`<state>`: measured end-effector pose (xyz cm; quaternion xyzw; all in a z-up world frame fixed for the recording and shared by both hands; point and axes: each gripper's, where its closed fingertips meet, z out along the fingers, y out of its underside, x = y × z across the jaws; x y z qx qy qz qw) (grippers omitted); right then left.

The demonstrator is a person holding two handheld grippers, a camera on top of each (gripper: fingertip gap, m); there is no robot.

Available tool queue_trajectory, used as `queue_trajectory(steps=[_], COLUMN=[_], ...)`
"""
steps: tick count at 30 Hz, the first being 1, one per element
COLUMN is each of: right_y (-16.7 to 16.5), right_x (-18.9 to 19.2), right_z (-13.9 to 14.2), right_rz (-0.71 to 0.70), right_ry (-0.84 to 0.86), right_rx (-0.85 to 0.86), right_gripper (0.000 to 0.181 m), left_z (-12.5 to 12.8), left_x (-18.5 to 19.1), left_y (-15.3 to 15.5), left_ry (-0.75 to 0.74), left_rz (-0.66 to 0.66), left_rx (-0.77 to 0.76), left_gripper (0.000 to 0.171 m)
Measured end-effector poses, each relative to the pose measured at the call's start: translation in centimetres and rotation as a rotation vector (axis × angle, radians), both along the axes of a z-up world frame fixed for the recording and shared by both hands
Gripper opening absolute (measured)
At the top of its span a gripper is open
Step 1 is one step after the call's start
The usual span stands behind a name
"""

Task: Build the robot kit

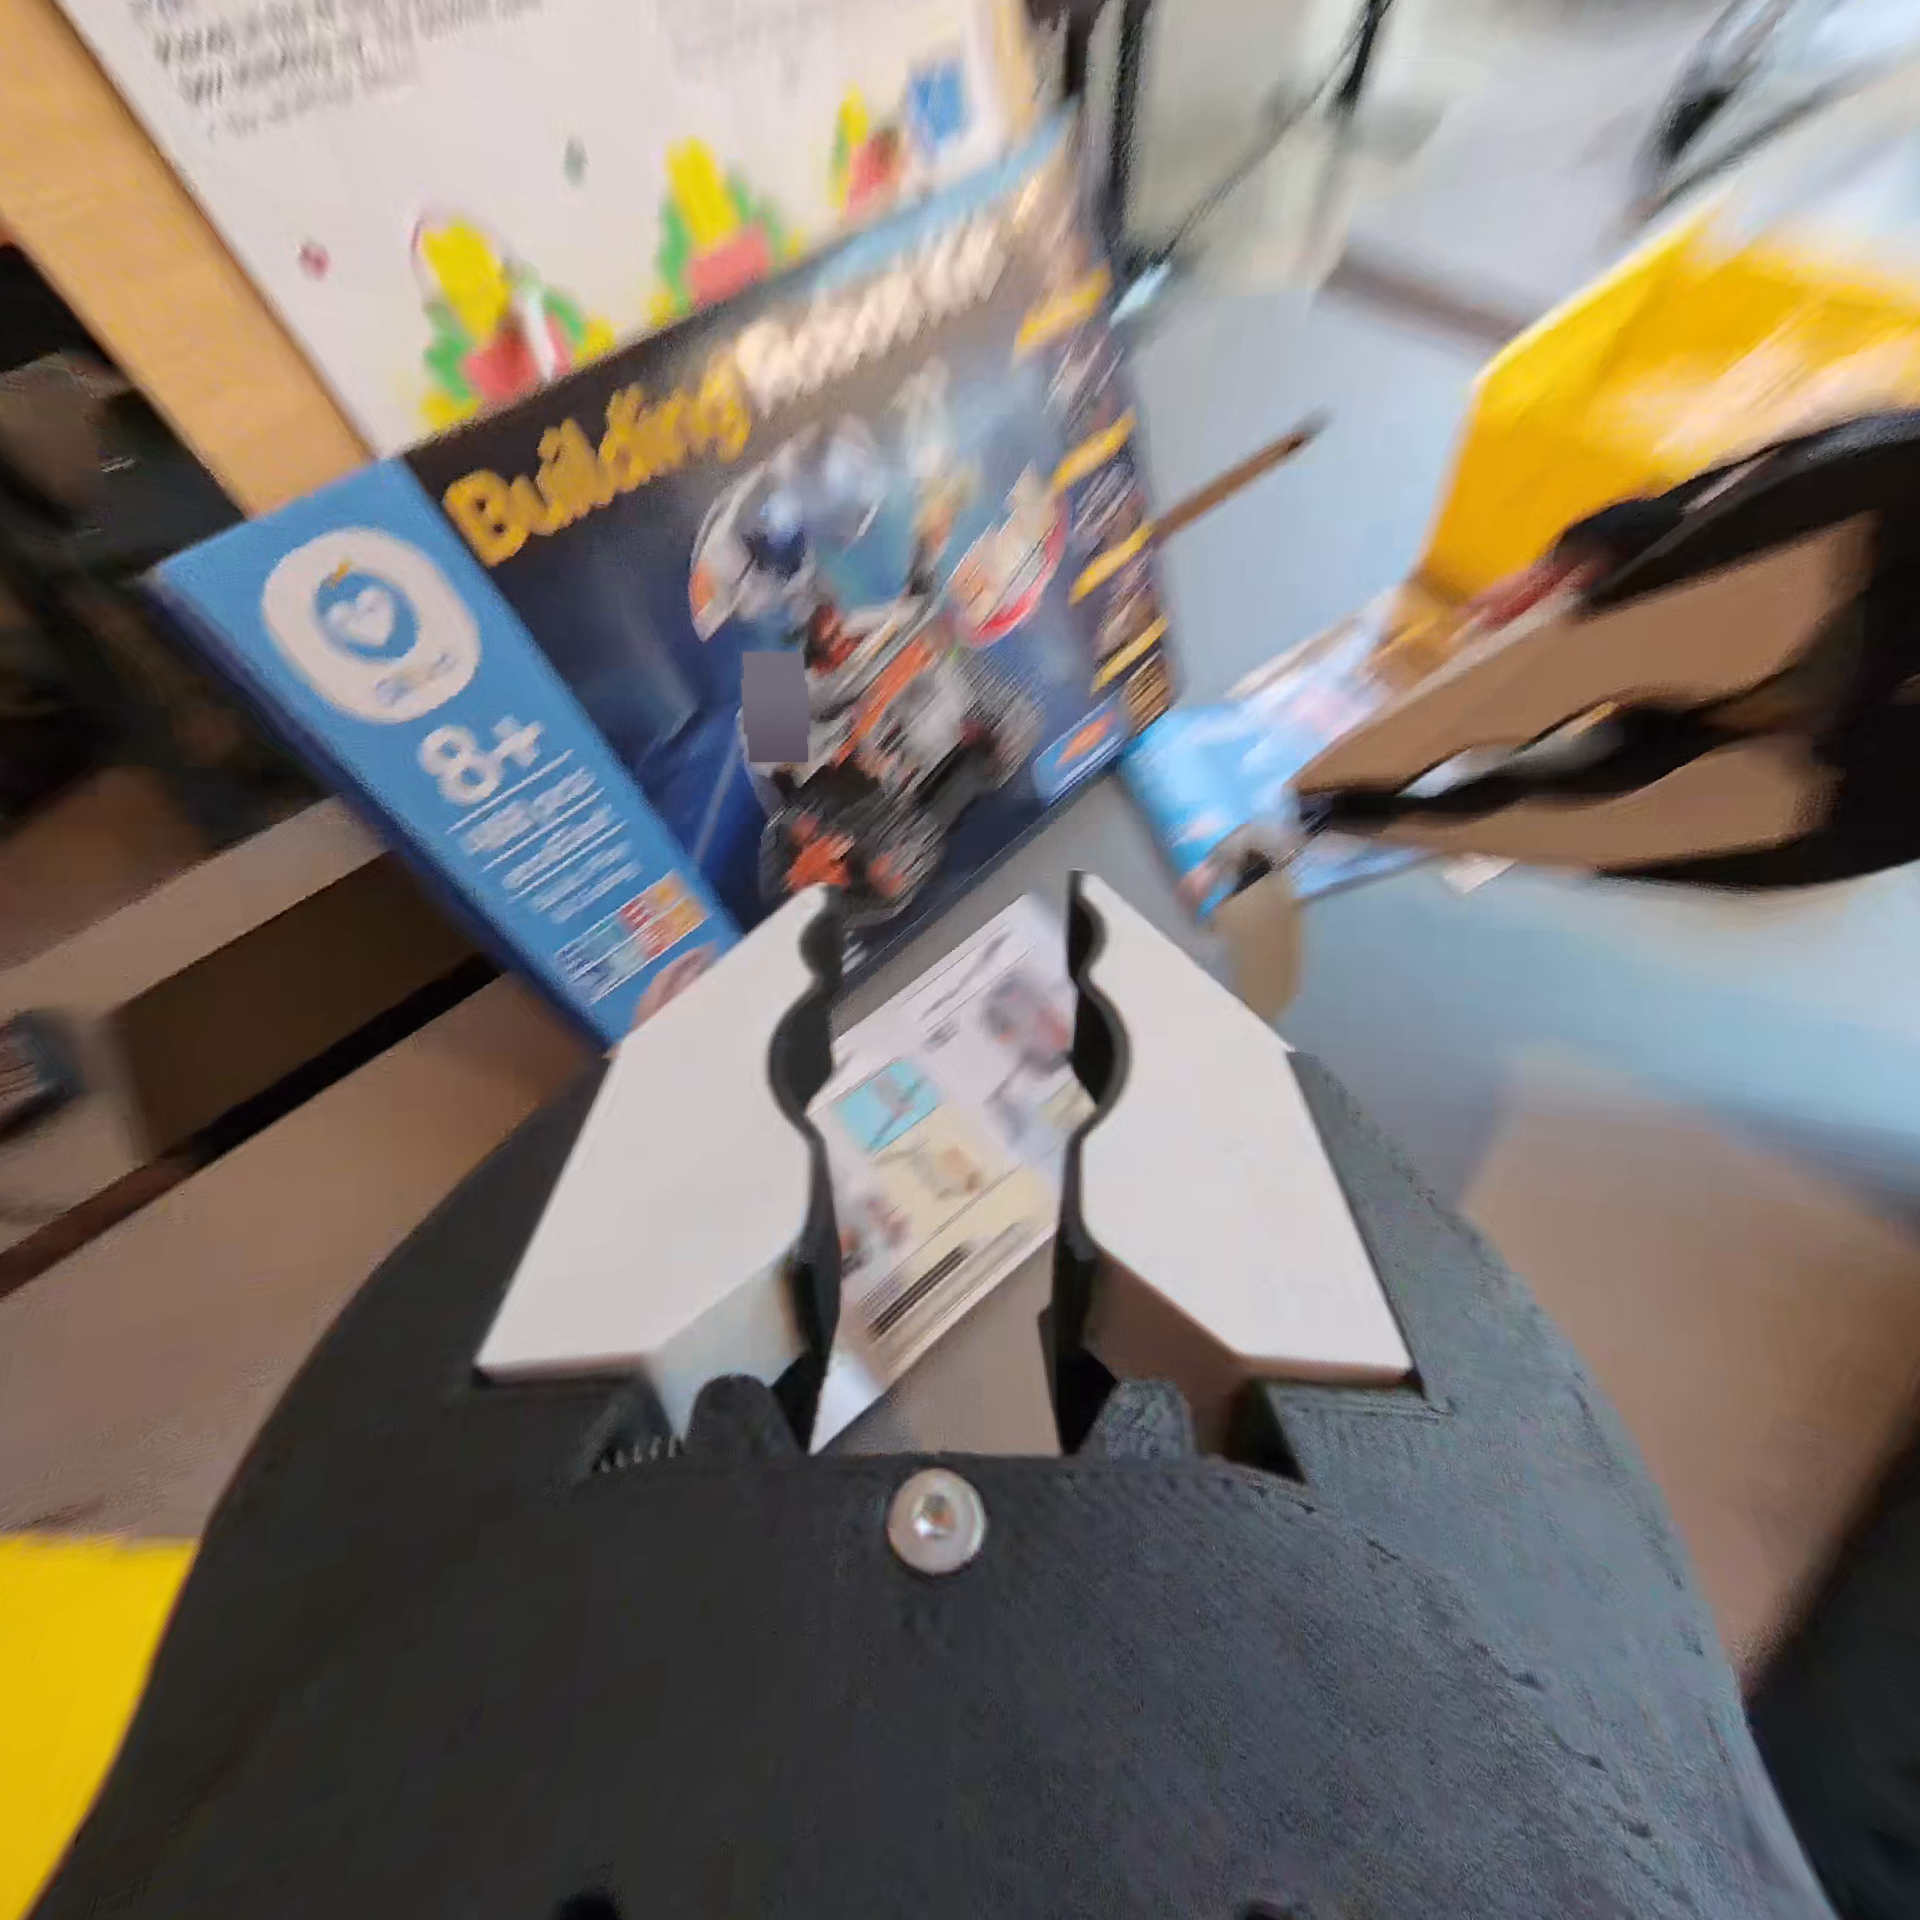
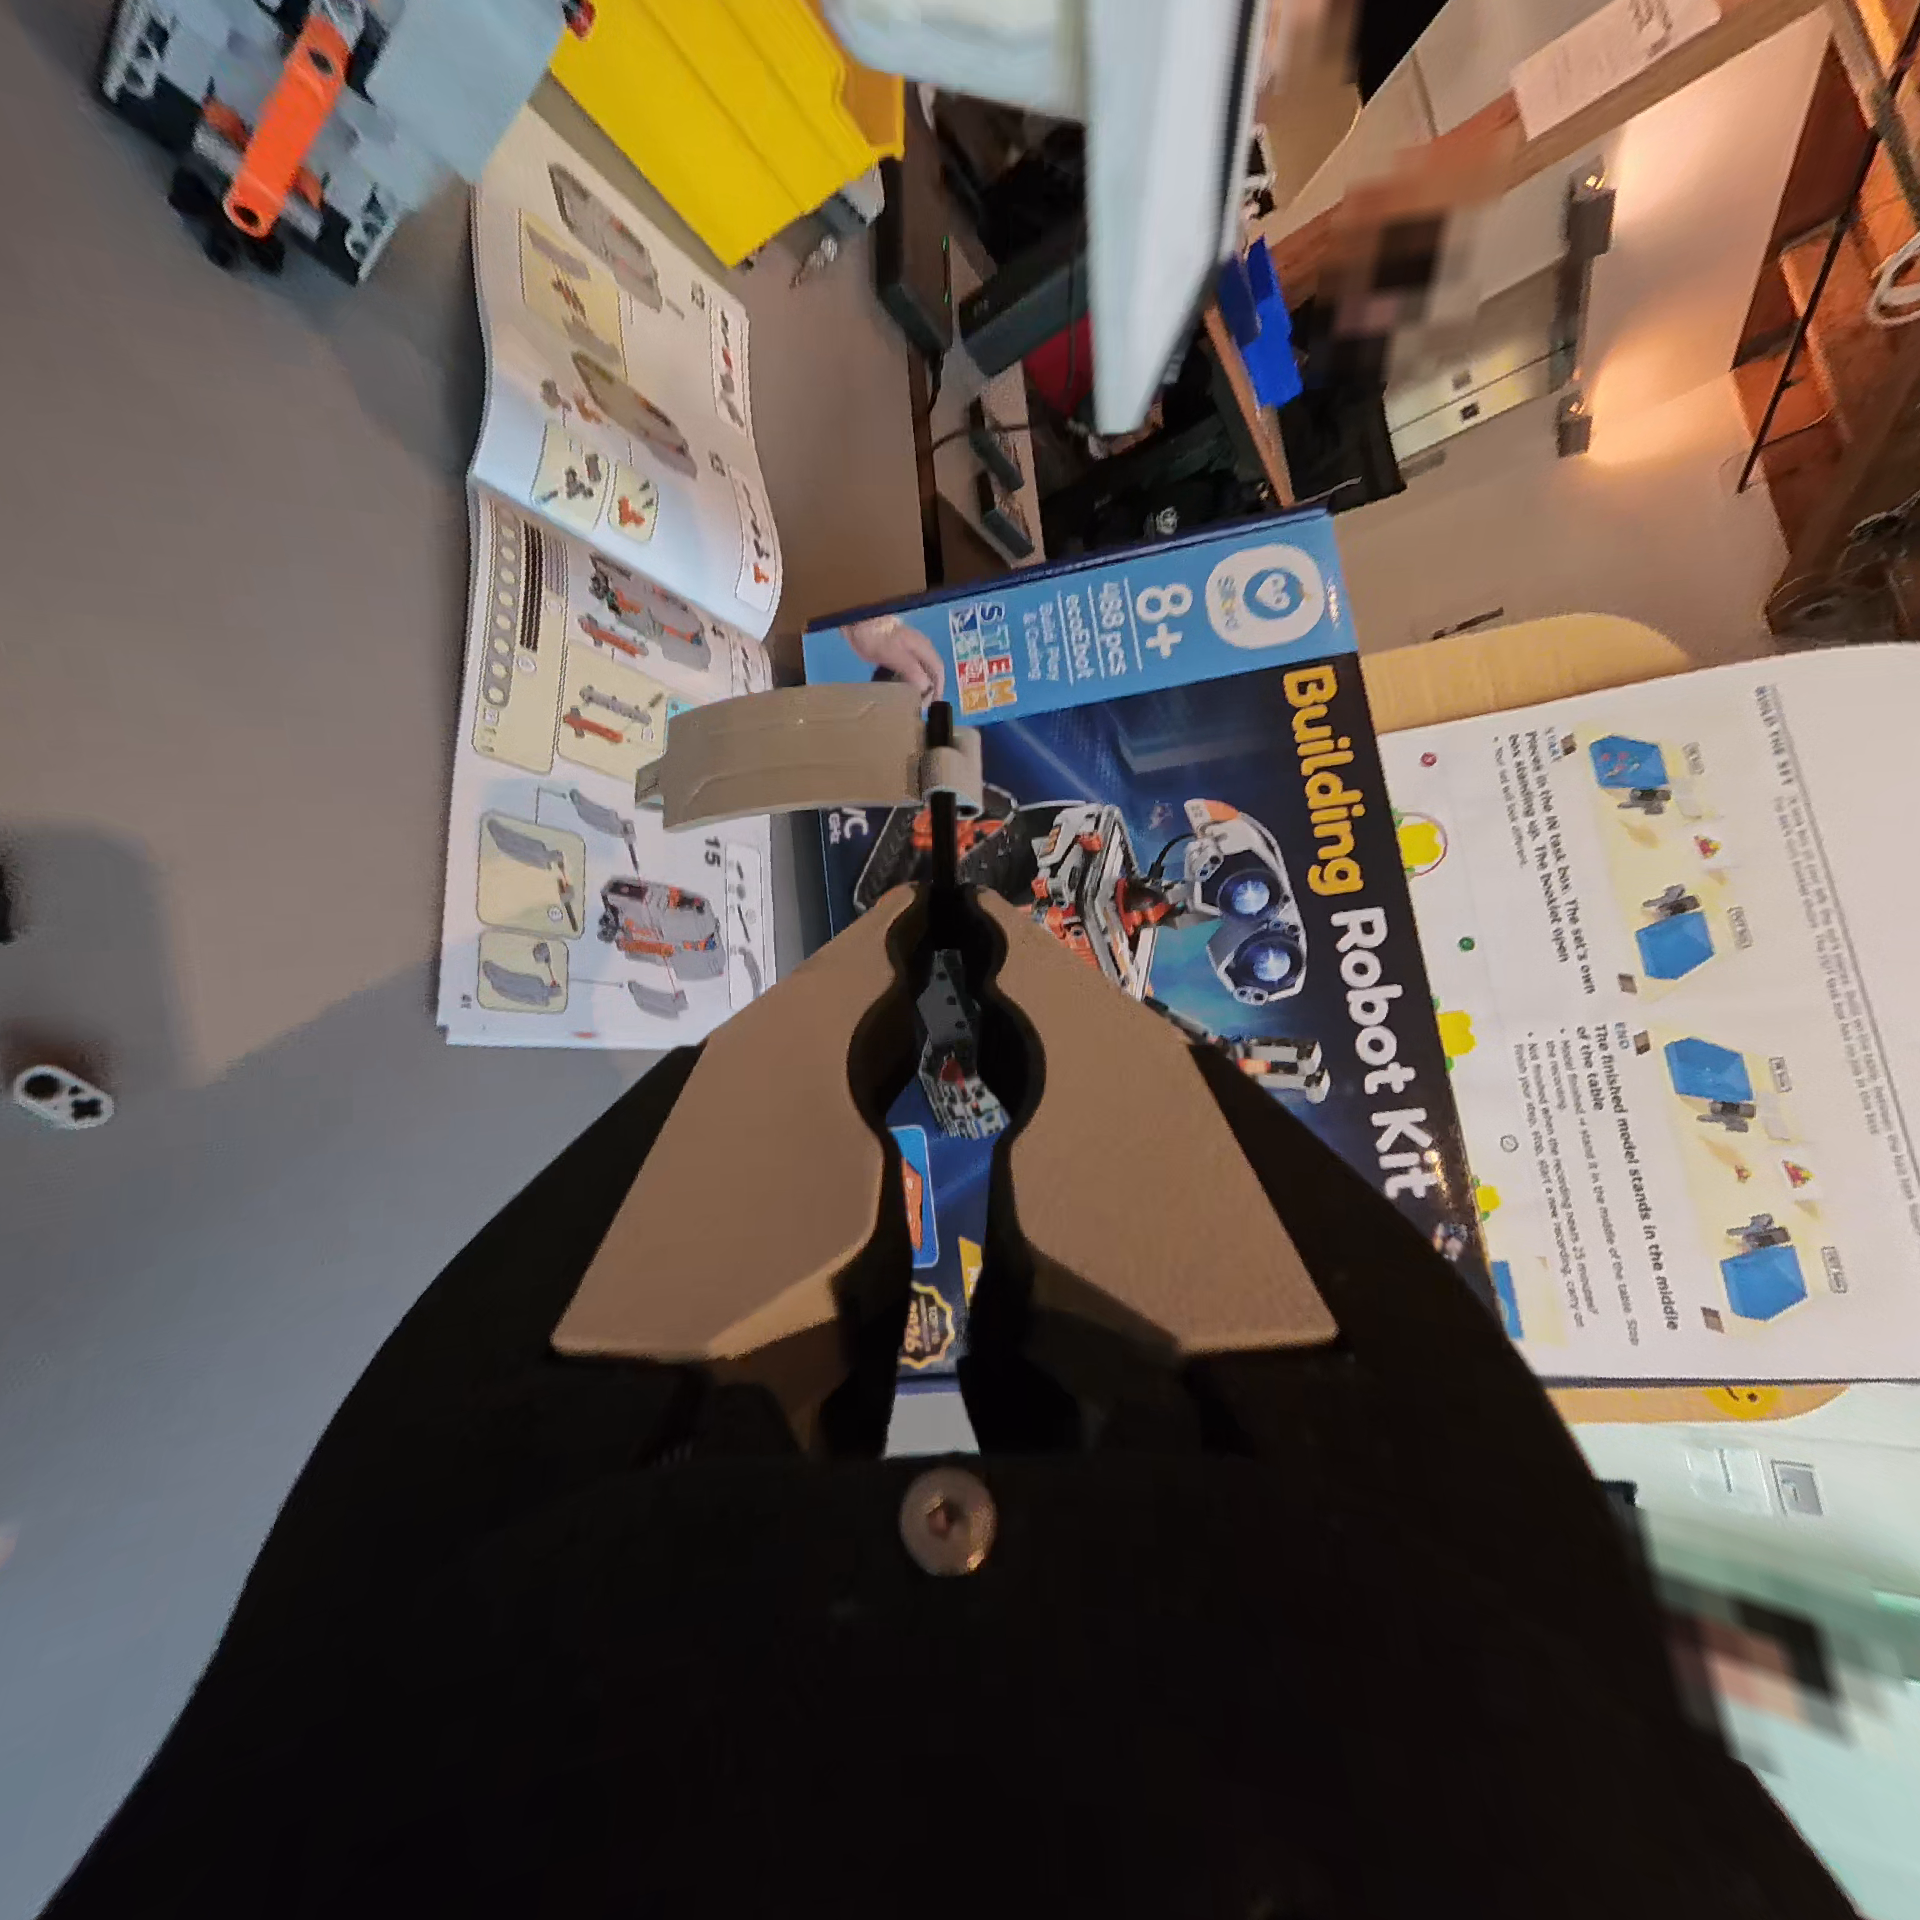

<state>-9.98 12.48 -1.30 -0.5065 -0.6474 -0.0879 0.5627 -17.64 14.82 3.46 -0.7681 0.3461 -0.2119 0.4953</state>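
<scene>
Grey curved panel: on a thin black axle, at 12 o'clock of the right gripper — jaws nearly closed, pinching the axle.
Right view, surroundings: open booklet at 10 o'clock; kit box behind; part-built model far at 11.
Left view: blurred; left gripper parted, empty — over a leaflet, the box at 12.

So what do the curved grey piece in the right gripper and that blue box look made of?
Curved grey piece: likely moulded plastic, matte, smooth with crisp grooves, on a thin black rod. Blue box: printed cardboard, slightly glossy, with folded edges.
</scene>
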Motion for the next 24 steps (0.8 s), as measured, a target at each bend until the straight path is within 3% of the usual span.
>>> queue_trajectory(steps=[2,4,8,12,16,21,24], right_y=[-0.5,-0.8,-2.0,-2.9,-3.4,-3.4,-3.3], right_x=[-0.4,-0.8,-1.5,-1.6,-1.9,-2.0,-2.0], right_z=[0.5,1.4,3.1,5.0,5.7,5.4,5.2], right_rz=[0.012,0.001,0.035,0.061,0.086,0.112,0.109], right_ry=[-0.003,-0.003,0.043,0.107,0.148,0.183,0.176], right_rx=[0.015,0.041,0.075,0.119,0.122,0.087,0.082], right_gripper=[0.001,0.001,0.001,0.001,0.0,0.0,0.0], left_z=[2.5,3.0,0.6,0.0,-0.4,0.0,0.3], left_x=[1.2,2.5,4.3,6.0,6.8,6.6,6.0], left_y=[-1.3,-2.9,-4.7,-6.3,-6.8,-7.5,-7.0], left_ry=[-0.209,-0.288,-0.182,-0.179,-0.152,-0.157,-0.174], left_rz=[-0.094,-0.208,-0.336,-0.434,-0.471,-0.514,-0.489], left_rx=[-0.015,-0.072,-0.161,-0.197,-0.17,-0.166,-0.168], left_gripper=[0.066,0.073,0.057,0.039,0.009,0.004,0.015])
